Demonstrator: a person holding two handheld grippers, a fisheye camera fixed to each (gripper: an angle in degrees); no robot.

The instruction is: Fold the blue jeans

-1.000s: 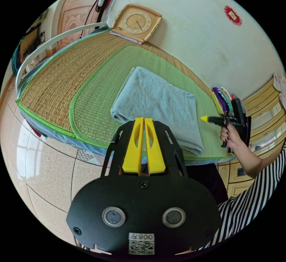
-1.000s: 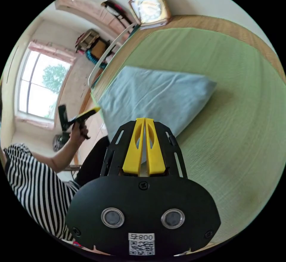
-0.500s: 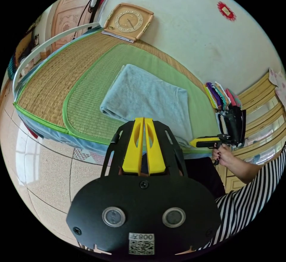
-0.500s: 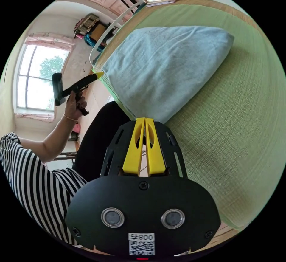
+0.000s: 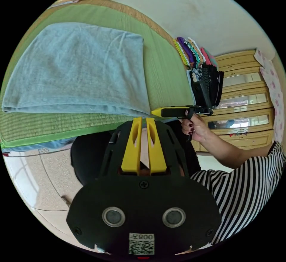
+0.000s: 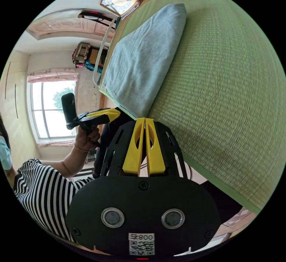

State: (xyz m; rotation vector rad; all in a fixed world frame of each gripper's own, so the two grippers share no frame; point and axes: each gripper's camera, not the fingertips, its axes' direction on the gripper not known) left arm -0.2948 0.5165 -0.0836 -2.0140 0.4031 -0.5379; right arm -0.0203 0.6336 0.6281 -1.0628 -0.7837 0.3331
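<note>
Jeans: we see the blue jeans [image 5: 77, 68] lying as a flat folded packet on the green mat [image 5: 161, 74], near its front edge.
Left hand-held gripper [image 5: 142, 125]: jaws slightly apart, gripping nothing, off the mat's edge.
Right hand-held gripper [image 6: 145, 125]: jaws together, empty, beside the mat.
Done: we judge the folds complete.
Left: perhaps only tidying or moving the packet away.

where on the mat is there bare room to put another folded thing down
Bare green mat lies beside the folded jeans, toward the clothes stack. A narrower strip runs along the near edge. It is crowded at the stack itself.
</note>
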